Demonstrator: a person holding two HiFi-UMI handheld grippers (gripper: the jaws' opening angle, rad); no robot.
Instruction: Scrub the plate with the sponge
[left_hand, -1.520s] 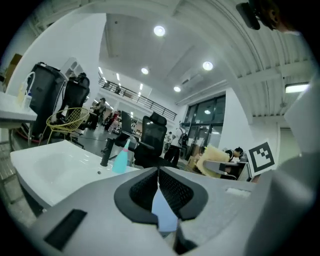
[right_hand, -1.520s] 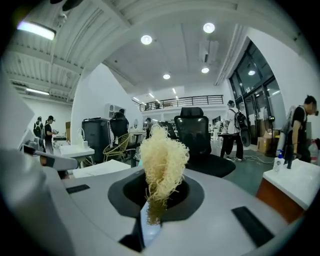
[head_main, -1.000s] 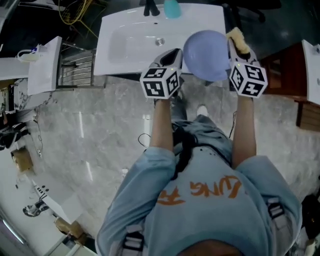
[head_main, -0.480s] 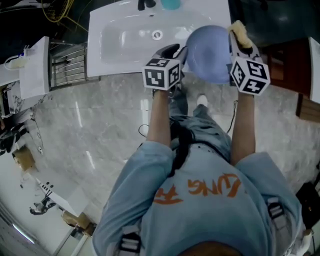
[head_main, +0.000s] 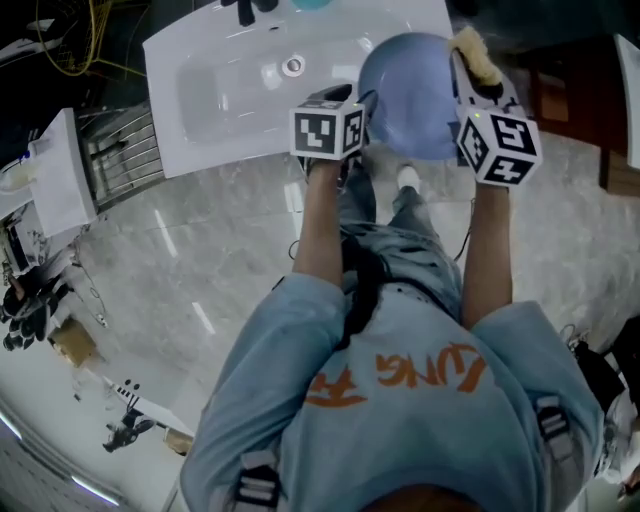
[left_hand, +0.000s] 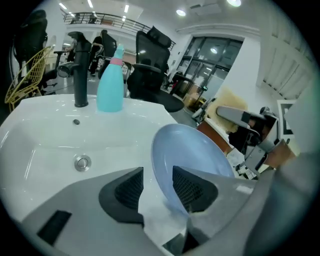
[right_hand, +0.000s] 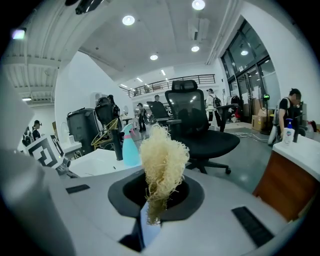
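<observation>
A pale blue plate (head_main: 410, 95) stands on edge over the right end of the white sink (head_main: 230, 90). In the left gripper view the plate's (left_hand: 195, 155) lower rim sits between the pads of my left gripper (left_hand: 152, 182). Its jaws are opening: the left pad stands clear of the rim and the right pad is close against the plate's back. In the head view my left gripper (head_main: 358, 102) is at the plate's left edge. My right gripper (head_main: 470, 70), at the plate's right edge, is shut on a pale yellow fibrous sponge (right_hand: 162, 160).
A black faucet (left_hand: 80, 70) and a turquoise bottle (left_hand: 111, 85) stand at the back of the sink, above the drain (left_hand: 82, 162). Office chairs (right_hand: 195, 125) and people fill the room behind. A wooden counter (right_hand: 295, 175) is to the right.
The head view has swung, so the sink now lies further left and tilted. Both grippers stay at the plate's two edges, which sit a little higher in the view.
</observation>
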